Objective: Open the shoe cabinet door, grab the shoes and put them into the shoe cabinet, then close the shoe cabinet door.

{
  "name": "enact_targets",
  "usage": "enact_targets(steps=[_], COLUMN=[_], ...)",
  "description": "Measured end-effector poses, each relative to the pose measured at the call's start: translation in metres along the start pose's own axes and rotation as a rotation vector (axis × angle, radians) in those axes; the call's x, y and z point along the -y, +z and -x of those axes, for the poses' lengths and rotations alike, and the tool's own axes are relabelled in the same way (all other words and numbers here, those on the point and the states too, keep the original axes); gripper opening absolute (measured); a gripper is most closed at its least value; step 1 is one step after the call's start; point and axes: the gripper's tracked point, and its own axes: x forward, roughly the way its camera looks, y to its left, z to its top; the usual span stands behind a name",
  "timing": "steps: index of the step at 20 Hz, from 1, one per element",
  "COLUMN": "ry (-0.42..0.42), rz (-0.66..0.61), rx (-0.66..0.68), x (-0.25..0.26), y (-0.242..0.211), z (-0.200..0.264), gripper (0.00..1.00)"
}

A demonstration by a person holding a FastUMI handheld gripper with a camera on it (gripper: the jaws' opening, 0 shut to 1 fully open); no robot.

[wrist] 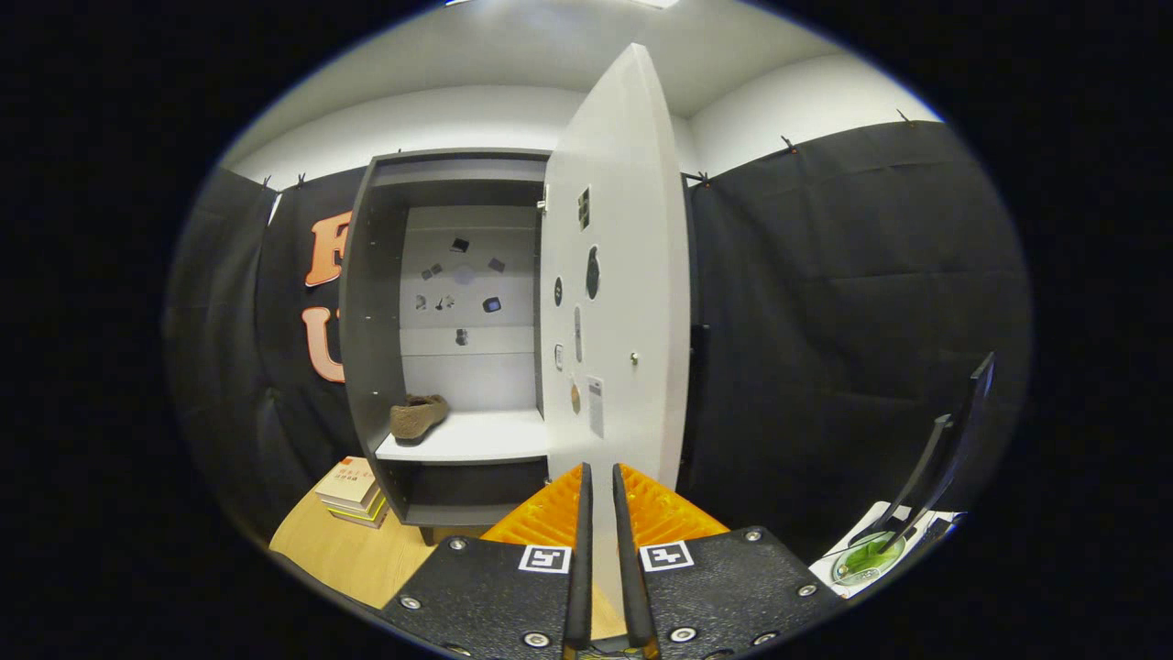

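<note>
The grey shoe cabinet (371, 302) stands ahead on the wooden table with its white door (623, 275) swung open towards me. A small knob (633, 358) sits on the door's face, along with several stickers. One brown shoe (417, 417) lies on the cabinet's white shelf (476, 440), at its left side. My gripper (601, 500) is low, right in front of the door's bottom edge. Its fingers are drawn together with only a thin slit between them, and white shows in that slit. I cannot tell whether the fingertips touch the door.
A stack of books (353, 490) lies on the wooden table (357, 559) left of the cabinet's foot. To the right, a dark stand (944, 449) leans over a white sheet with a green dish (861, 557). Black cloth walls close in both sides.
</note>
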Motion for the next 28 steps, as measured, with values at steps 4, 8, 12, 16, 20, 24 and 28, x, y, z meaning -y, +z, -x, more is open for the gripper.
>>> enact_targets(steps=[4, 8, 12, 16, 20, 24, 28], ry=[0.047, 0.112, 0.176, 0.242, 0.286, 0.324, 0.367], rz=[-0.006, -0.017, -0.003, 0.019, 0.015, 0.036, 0.069], rx=[-0.029, -0.066, -0.129, -0.208, -0.282, -0.371, -0.466], x=[-0.021, -0.047, -0.077, -0.105, -0.131, -0.150, -0.168], y=[-0.010, -0.026, -0.057, -0.092, -0.130, -0.177, -0.230], z=[0.003, 0.004, 0.000, -0.004, -0.012, -0.020, -0.028], gripper=[0.14, 0.13, 0.14, 0.13, 0.14, 0.14, 0.14])
